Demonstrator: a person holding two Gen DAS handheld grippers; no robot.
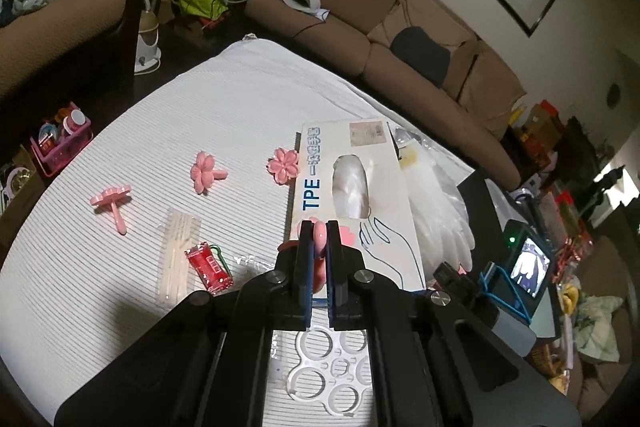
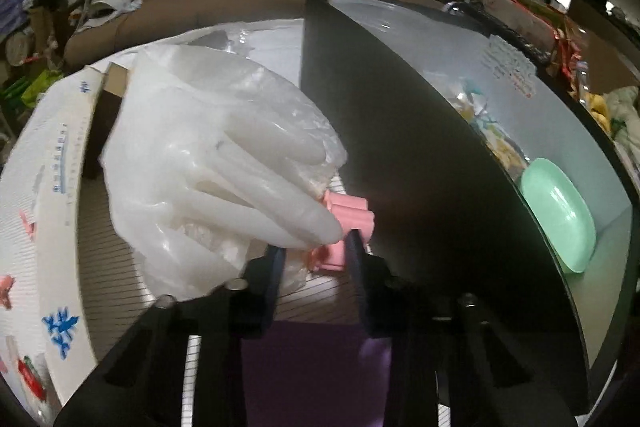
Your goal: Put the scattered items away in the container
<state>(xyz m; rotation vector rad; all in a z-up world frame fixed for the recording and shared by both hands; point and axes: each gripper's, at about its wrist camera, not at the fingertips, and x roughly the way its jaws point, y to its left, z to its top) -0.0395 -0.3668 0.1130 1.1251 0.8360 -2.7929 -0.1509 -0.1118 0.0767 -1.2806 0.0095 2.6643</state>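
Observation:
My left gripper (image 1: 319, 227) is shut on a pink flower-shaped piece (image 1: 320, 237), held above the near end of the white TPE glove box (image 1: 352, 163). Three more pink flowers (image 1: 206, 171) (image 1: 283, 165) (image 1: 112, 201) lie on the striped cloth. In the right wrist view, my right gripper (image 2: 316, 245) is down beside the black container's wall (image 2: 400, 147). Its jaws stand close around another pink flower piece (image 2: 340, 227). A clear plastic glove (image 2: 224, 163) drapes over that piece and against the left finger (image 2: 276, 267).
A toothpick pack (image 1: 180, 251), a red packet (image 1: 208, 267) and a white ring tray (image 1: 328, 375) lie near me. A green oval dish (image 2: 558, 215) and some packets sit inside the container. A pink basket (image 1: 60, 139) stands off the table's left edge, with a brown sofa (image 1: 400, 39) behind.

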